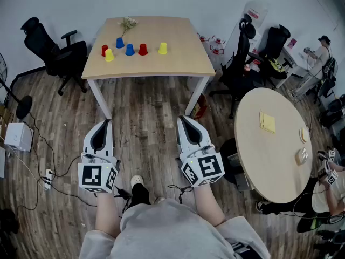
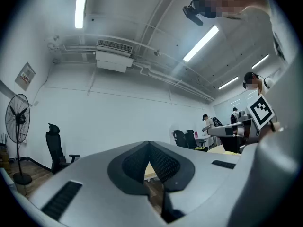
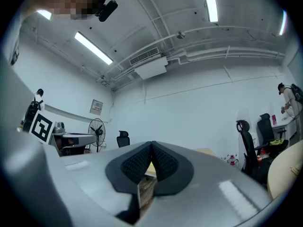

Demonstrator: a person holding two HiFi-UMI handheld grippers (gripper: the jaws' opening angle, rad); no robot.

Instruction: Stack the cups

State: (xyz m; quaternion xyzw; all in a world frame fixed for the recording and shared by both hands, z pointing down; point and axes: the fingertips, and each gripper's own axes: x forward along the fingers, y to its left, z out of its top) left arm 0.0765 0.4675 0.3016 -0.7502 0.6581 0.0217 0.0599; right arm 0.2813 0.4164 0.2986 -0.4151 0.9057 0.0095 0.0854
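Several small cups stand on the far rectangular wooden table: a red cup, a yellow cup, two blue cups, another red cup and another yellow cup. None is stacked. My left gripper and right gripper hang over the wood floor, well short of the table, both pointing toward it. Both are shut and hold nothing. In the left gripper view, the left gripper has its jaws pressed together. The right gripper looks the same in its own view.
A sprig of dried flowers lies at the table's back edge. Black office chairs stand to the left and right of the table. A round table is at my right. Cables and a power strip lie on the floor at left.
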